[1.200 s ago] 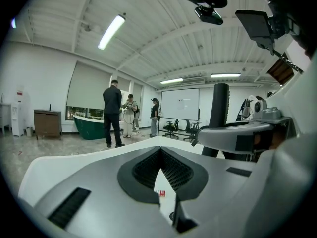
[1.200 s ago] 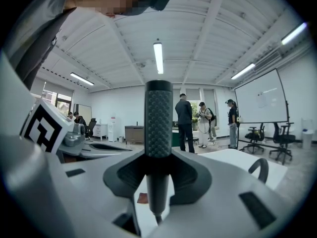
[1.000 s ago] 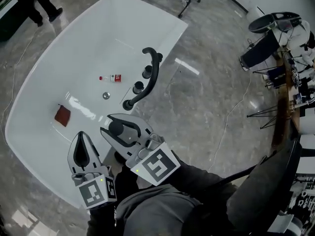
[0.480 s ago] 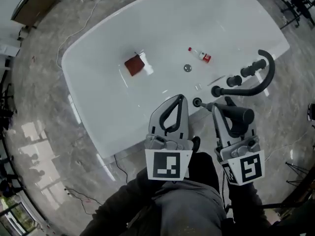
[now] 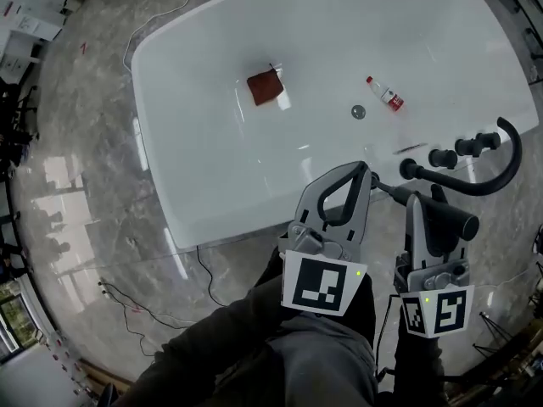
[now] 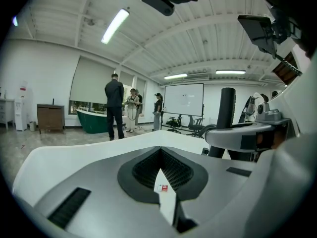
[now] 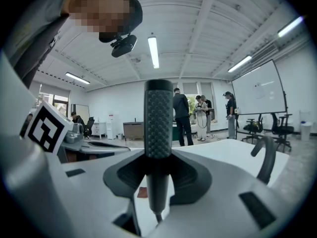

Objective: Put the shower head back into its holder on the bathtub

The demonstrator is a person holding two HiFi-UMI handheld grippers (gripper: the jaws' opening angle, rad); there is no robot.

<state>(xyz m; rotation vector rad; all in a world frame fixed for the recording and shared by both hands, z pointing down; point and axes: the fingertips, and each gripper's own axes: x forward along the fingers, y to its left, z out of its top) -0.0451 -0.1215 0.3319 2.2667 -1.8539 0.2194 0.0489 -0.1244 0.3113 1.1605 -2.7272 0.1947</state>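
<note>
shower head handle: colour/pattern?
Black handle with a dotted knurl; the right gripper view shows it best.

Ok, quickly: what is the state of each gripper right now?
Left gripper: closed, nothing between its jaws.
Right gripper: closed on the shower head.

A reddish-brown square pad (image 5: 265, 86) lies well left of a small clear bottle (image 5: 386, 94) with a red label, tipped on its side. A thin cable (image 5: 200, 265) trails over the glossy grey marble floor (image 5: 85, 185). Far off, people (image 6: 115, 105) stand beside a green tub (image 6: 91, 121).
</note>
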